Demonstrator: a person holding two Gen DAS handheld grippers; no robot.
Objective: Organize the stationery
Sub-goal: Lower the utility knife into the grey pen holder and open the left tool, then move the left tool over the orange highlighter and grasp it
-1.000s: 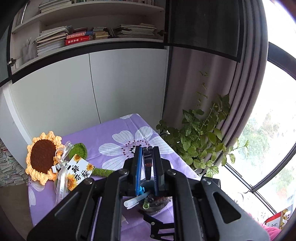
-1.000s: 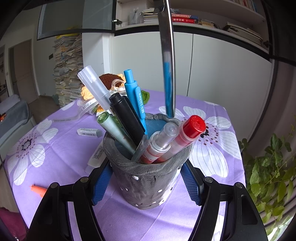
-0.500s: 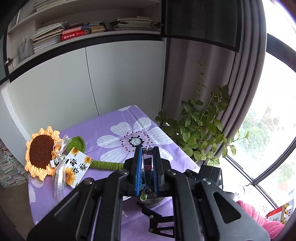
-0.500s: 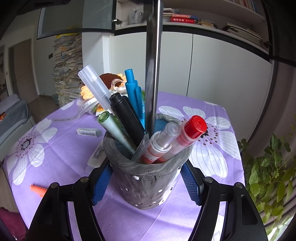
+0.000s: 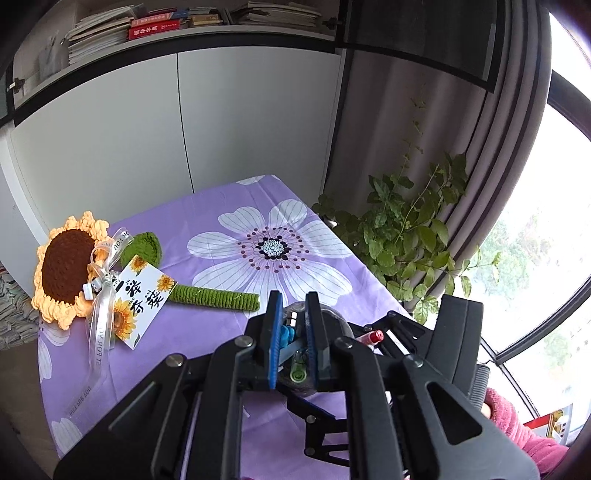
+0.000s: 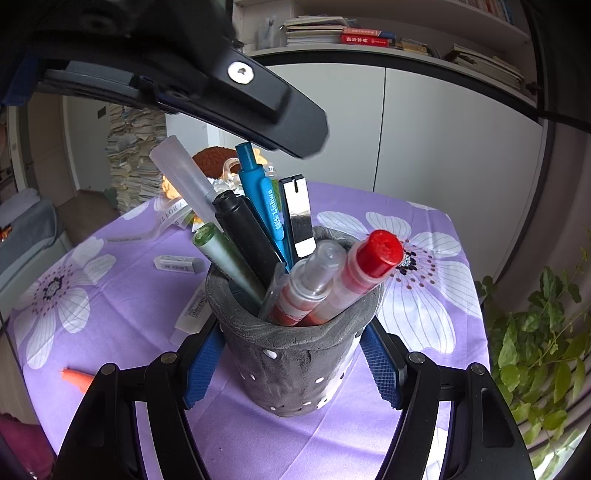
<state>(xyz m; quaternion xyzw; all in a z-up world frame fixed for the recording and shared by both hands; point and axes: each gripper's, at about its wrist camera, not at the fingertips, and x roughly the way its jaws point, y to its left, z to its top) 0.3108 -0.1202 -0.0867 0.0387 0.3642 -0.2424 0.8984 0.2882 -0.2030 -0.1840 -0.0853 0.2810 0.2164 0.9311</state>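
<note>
The right tongs (image 6: pixel 291 369) clamp the grey pen holder (image 6: pixel 291 365), while the left tongs (image 5: pixel 291 332), opening and empty, hang at its 12 o'clock.

A crocheted sunflower (image 5: pixel 68 269) lies on the purple flowered cloth (image 5: pixel 229 332) of the surface, its green stem (image 5: pixel 214 297) running right, a printed card (image 5: pixel 138 301) and a clear ribbon (image 5: pixel 101 325) tied at its neck. A leafy plant (image 5: pixel 406 236) stands beside grey curtains (image 5: pixel 491 147). Books (image 5: pixel 155 27) fill the shelf above white cabinet doors (image 5: pixel 177 125). Stacked papers (image 6: pixel 129 158) rise at the far wall.
</note>
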